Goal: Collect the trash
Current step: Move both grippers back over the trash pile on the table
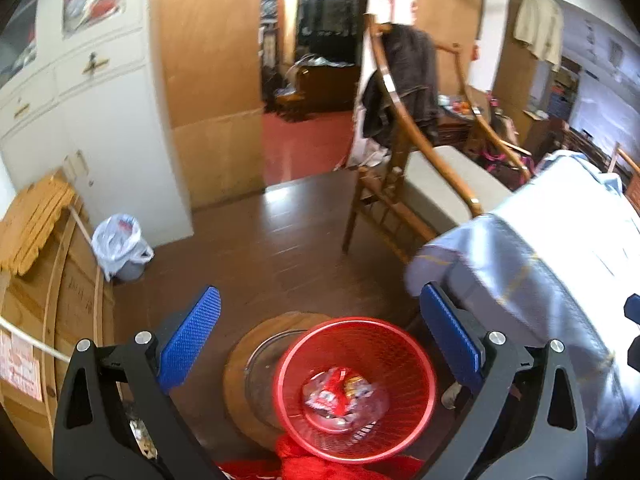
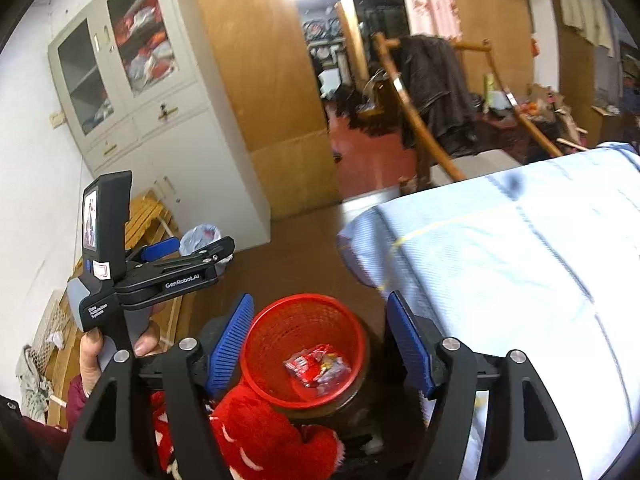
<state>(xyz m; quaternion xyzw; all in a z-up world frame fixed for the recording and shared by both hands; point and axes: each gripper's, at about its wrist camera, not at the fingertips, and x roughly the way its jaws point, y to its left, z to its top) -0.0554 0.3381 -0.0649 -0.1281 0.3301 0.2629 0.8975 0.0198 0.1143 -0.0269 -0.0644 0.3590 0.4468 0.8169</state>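
Observation:
A red mesh wastebasket [image 1: 356, 388] stands on a round wooden lid over a dark jar, low in both views. Crumpled red and clear wrappers [image 1: 344, 396] lie at its bottom. My left gripper [image 1: 320, 340] hangs above the basket with its blue pads wide apart and nothing between them. My right gripper [image 2: 320, 344] is open too, empty, over the same basket [image 2: 304, 352] and its wrappers [image 2: 316, 366]. In the right wrist view a hand holds the left gripper [image 2: 180, 256] at the left.
A bed with a pale blue sheet [image 2: 520, 264] fills the right side. A wooden chair [image 1: 400, 184] draped with dark clothes stands behind it. A small bin with a white plastic bag [image 1: 120, 244] sits by a white cabinet [image 2: 140, 100]. Red fluffy cloth [image 2: 256, 440] lies below the basket.

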